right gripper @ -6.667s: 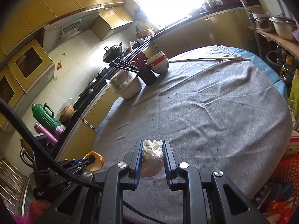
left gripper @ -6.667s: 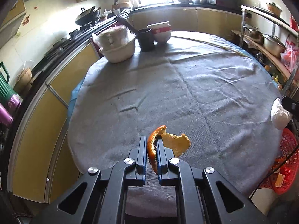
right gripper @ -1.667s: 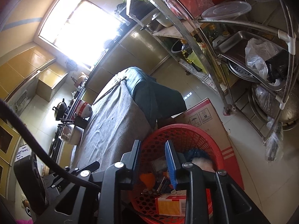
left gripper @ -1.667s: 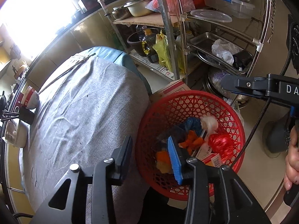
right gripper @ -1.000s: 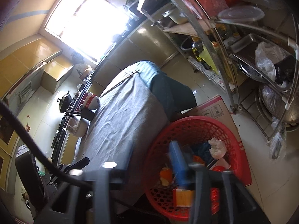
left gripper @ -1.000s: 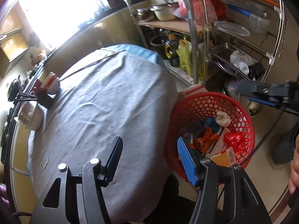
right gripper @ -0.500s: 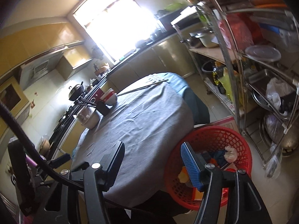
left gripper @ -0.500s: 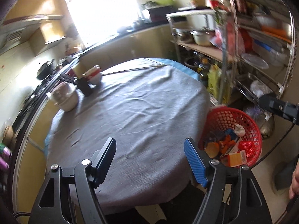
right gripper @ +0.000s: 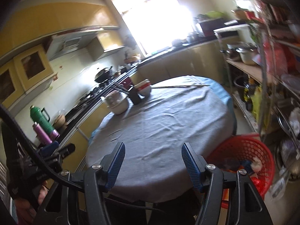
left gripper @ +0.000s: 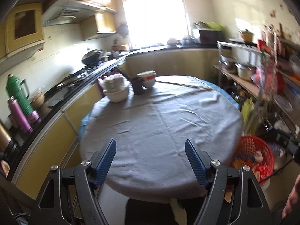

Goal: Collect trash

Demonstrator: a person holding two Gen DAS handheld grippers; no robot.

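Left wrist view: left gripper [left gripper: 151, 144] jaws spread wide, nothing between them, held over the near edge of the round table [left gripper: 163, 123] with its grey cloth. Red basket [left gripper: 252, 151] sits on the floor just past the table's right edge; trash [left gripper: 253, 161] inside it, orange, red and whitish bits, blurred, count unclear. At the table's far-left edge: one cream pot [left gripper: 116, 91] with white stuff on top, one dark cup [left gripper: 137, 86] with sticks in it, one stack of bowls [left gripper: 148, 78]. One long thin stick [left gripper: 184, 85] lies along the far edge. Two flasks on the left counter, green flask [left gripper: 16, 93] and purple flask [left gripper: 19, 116]. Metal rack [left gripper: 262, 86] stands right of the table, close behind the basket. Part of a hand [left gripper: 292, 196] at the bottom right corner.

Right wrist view: right gripper [right gripper: 152, 150] jaws apart, empty, above the table [right gripper: 168, 123] near edge. Basket [right gripper: 243, 150] at the right, beside the table edge, trash [right gripper: 251, 166] in it. Same pot [right gripper: 117, 102], cup [right gripper: 135, 93], bowls [right gripper: 144, 88] and stick [right gripper: 180, 86] along the far side. Left gripper body and its cable at the lower left, jaws not readable here.
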